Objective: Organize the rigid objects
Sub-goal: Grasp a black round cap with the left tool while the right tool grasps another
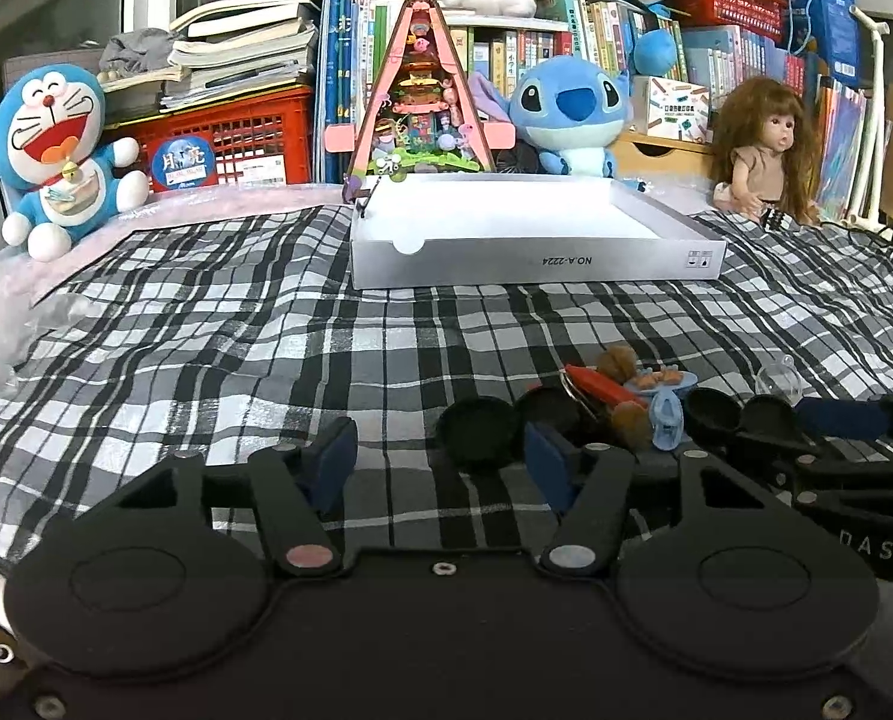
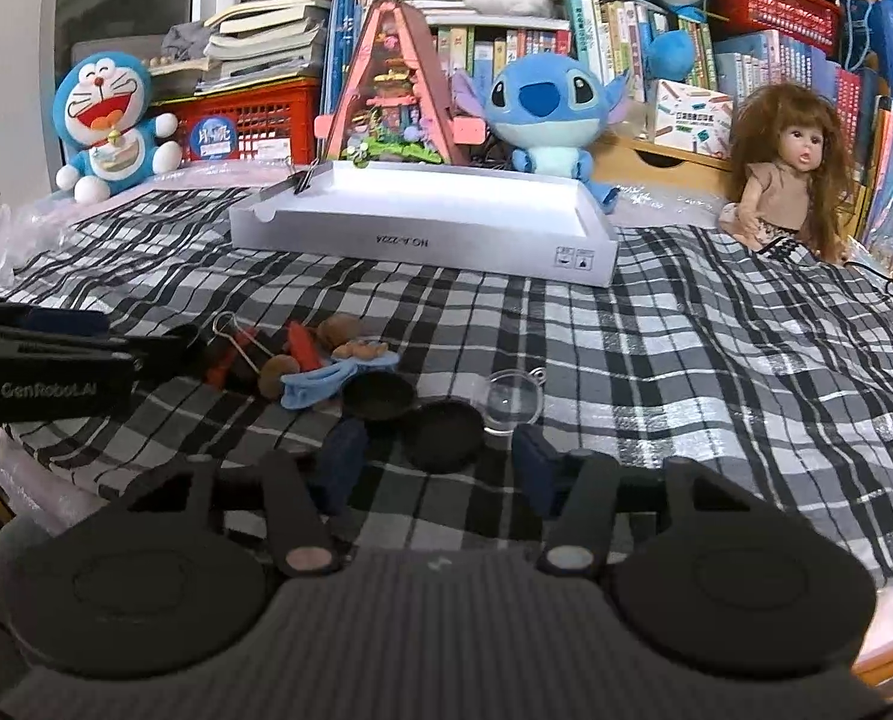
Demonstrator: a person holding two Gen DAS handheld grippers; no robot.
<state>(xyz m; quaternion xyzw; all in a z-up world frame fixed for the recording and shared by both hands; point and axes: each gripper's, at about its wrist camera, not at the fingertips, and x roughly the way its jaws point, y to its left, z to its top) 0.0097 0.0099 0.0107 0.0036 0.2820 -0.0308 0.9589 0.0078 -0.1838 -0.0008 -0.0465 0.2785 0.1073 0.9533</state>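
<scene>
Checked black-and-white cloth [image 1: 218,360] covers the surface, with crammed bookshelves, red crates and plush toys behind it. Most book spines are too small to read. A white shallow box [image 1: 536,261] stands at the far side of the cloth, its near wall printed upside down with "NO.A-2224". A round blue sticker [image 1: 181,163] on one red crate carries characters that cannot be made out clearly.

Near the front lies a jumble of small rigid objects [image 2: 326,360]: a red piece, brown rounded bits, a pale blue clip-like shape, a wire ring. They overlap, so single items are hard to tell apart. Just beside them lie two black round lids [image 2: 413,417] and a clear plastic dome [image 2: 511,403].

From the right wrist view the left gripper [image 2: 170,339] enters at the left edge, its body marked "GenRobot.AI", the tips partly lost among the objects. Its own view shows blue-padded fingers [image 1: 332,462] parted over bare cloth, grasping nothing. The right gripper [image 2: 440,462] likewise has its fingers released, spread either side of one black lid without pressing it. In the left view it is cut off at the right edge, where the letters "DAS" show.
</scene>
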